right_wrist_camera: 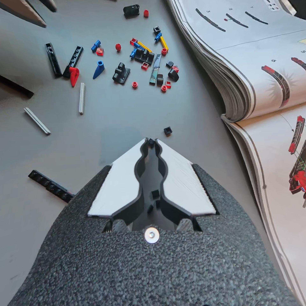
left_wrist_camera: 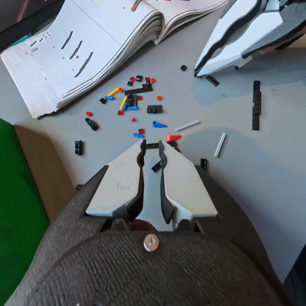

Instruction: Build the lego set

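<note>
The R hand-held gripper [right_wrist_camera: 151, 140] is nearly closed, and a small black piece [right_wrist_camera: 151, 142] is pinched at its very tips, just off the grey counter [right_wrist_camera: 115, 119]. A loose black square piece [right_wrist_camera: 167, 130] lies just ahead-right of those tips.

The L hand-held gripper [left_wrist_camera: 152, 142] is narrow. A short black beam [left_wrist_camera: 151, 146] is seen crosswise in the gap at its tips, w/ a red wedge [left_wrist_camera: 173, 137] just right of them. It cannot be told whether that beam is clamped or only lies underneath.

The key relation, judged as the next step, is probably the pinched piece vs. the long black beam [right_wrist_camera: 48, 183]. That beam lies behind-left of the R tips. Its long axis runs diagonally, w/ its near end hidden under the gripper body. From the L gripper it lies far ahead-right, well apart, so the R one is judged nearer.

The held piece would likely have to be pulled back and swung left to reach the beam. The beam may need to be steadied by the L gripper.

The rest of the loose parts are scattered ahead-left of the R tips. The open instruction book [right_wrist_camera: 248, 66] lies to their right.
</note>
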### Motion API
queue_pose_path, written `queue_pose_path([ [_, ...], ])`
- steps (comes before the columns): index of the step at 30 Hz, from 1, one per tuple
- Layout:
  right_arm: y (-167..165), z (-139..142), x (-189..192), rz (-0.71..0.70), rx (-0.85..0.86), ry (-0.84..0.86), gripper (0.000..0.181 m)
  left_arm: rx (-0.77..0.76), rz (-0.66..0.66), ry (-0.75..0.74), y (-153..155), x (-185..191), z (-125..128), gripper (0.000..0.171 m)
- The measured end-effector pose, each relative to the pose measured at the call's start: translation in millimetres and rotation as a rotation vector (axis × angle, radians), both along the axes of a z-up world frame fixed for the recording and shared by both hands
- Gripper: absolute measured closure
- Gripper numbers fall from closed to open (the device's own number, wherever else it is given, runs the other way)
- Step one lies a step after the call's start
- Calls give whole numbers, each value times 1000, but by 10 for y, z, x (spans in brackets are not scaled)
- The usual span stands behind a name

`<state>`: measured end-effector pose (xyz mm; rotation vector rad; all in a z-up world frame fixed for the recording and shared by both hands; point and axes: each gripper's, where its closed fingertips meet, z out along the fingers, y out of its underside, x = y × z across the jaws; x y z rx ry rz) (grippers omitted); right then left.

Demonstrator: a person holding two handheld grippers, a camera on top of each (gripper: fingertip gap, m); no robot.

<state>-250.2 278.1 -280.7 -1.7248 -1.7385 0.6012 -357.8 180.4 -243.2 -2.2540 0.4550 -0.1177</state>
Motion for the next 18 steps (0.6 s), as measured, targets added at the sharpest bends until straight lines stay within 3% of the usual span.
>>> queue_pose_path([
  [9, 136, 63, -48, -2, 97, 16, 172, 0, 30, -5, -13, -52, -61, 159],
  [18, 104, 222, 26, -79, 25, 186, 161, 62, 167, -19, 408, -249, 2, 150],
])
